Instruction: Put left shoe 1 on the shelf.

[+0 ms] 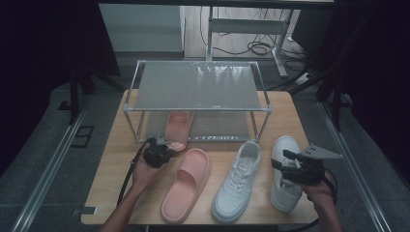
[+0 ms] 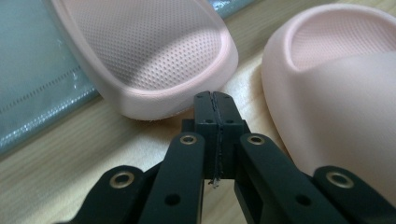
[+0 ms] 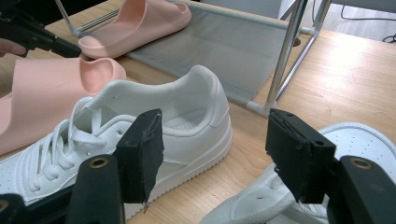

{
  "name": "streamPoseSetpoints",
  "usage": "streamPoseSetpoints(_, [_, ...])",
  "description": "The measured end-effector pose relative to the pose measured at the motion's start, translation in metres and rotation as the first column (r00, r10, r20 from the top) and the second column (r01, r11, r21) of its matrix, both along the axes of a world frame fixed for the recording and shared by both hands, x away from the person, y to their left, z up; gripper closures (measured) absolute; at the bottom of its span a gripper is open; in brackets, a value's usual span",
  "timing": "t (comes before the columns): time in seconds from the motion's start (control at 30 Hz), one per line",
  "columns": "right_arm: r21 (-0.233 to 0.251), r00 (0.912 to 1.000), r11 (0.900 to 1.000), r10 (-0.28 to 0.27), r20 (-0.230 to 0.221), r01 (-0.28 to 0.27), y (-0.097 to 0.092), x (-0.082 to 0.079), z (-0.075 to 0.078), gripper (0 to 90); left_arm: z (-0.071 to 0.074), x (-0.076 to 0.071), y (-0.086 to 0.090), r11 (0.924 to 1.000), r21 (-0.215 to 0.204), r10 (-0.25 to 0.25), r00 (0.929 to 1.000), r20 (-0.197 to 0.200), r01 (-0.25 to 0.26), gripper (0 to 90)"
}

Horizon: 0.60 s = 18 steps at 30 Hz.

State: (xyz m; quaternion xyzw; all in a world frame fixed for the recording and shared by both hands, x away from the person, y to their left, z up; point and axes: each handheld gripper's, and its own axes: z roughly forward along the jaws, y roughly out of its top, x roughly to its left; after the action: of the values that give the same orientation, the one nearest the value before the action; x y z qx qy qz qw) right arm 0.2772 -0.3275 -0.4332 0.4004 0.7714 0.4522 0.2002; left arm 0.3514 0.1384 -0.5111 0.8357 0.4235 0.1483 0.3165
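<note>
Nudging with pressed-together left gripper [image 2: 215, 100] at pink slipper [image 2: 154, 56] on rack's lower shelf [image 2: 32, 88]: light, soft, grippy foam; best pinched at heel rim. Right gripper [image 3: 212, 154] spread, empty.

Matt pink foam slipper [image 2: 154, 51], dimpled footbed; wooden table [image 2: 51, 158].

Room was dim. Wooden surface [image 1: 285, 121] sat on grey carpet floor [image 1: 43, 145]. Dark curtains [image 1: 48, 43] hung at upper left and right of frame. Top centre: white desk frame [image 1: 251, 26], tangled cables [image 1: 258, 47] on lit wood flooring, pale cabinet [image 1: 142, 26].
</note>
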Motion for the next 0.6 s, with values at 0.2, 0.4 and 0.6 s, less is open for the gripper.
streamPoseSetpoints(0.2, [-0.001,1.0000,1.0000,-0.001,-0.002,0.001,0.000,0.000,0.000,37.6,-0.002,0.010,-0.004,0.9999,0.003,0.011,0.9999,0.010,-0.011,90.0])
streamPoseSetpoints(0.4, [-0.002,1.0000,1.0000,0.000,-0.003,0.000,0.000,0.001,-0.001,37.5,-0.003,0.021,-0.011,0.9997,0.006,0.023,0.9995,0.023,-0.023,90.0])
streamPoseSetpoints(0.6, [-0.004,1.0000,1.0000,0.000,-0.006,0.000,0.000,0.001,-0.001,37.5,-0.005,0.029,-0.016,0.9995,0.005,0.031,0.9990,0.032,-0.031,90.0])
